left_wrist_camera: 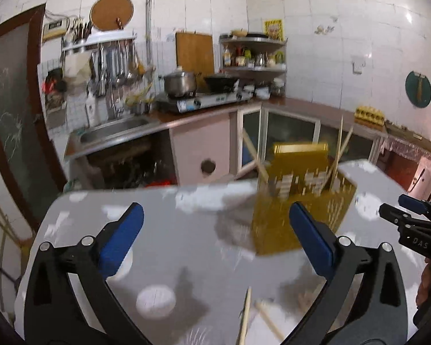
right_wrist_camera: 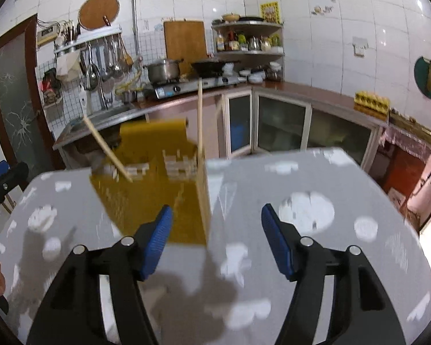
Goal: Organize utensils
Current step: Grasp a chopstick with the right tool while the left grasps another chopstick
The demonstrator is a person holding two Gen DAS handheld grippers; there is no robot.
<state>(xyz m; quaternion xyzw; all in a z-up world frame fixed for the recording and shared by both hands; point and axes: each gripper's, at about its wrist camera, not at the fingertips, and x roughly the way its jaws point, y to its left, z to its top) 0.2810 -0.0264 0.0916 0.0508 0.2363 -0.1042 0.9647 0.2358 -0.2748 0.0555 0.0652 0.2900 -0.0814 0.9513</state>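
- Table (left_wrist_camera: 172, 230): grey cloth with white blotches, smooth, rounded corners; pictures blurred by motion.
- Utensil holder (left_wrist_camera: 298, 201): mustard-yellow plastic box, walls perforated with slots, a taller flat back panel; it stands on the table towards the far edge. In the right wrist view the same holder (right_wrist_camera: 158, 198) sits ahead and left of that gripper.
- Chopsticks in holder (left_wrist_camera: 339, 146): thin pale wooden sticks, standing or leaning at mixed angles out of the top; one leans far to the left (right_wrist_camera: 106, 149), one is near upright.
- Loose chopsticks (left_wrist_camera: 245, 316): two pale sticks lying on the cloth at the near edge, between the left gripper's arms, ends crossing out of view.
- Left gripper (left_wrist_camera: 215, 233): black arms, ribbed blue pads, jaws spread wide with nothing between; hovering over the table, holder just beyond its right pad.
- Right gripper (right_wrist_camera: 215, 235): same build, jaws released and apart, nothing held; its left pad overlaps the holder's near corner in view, contact cannot be told.
- Background: white tiled walls, steel sink (left_wrist_camera: 115, 129), pot on a stove (left_wrist_camera: 179, 83).
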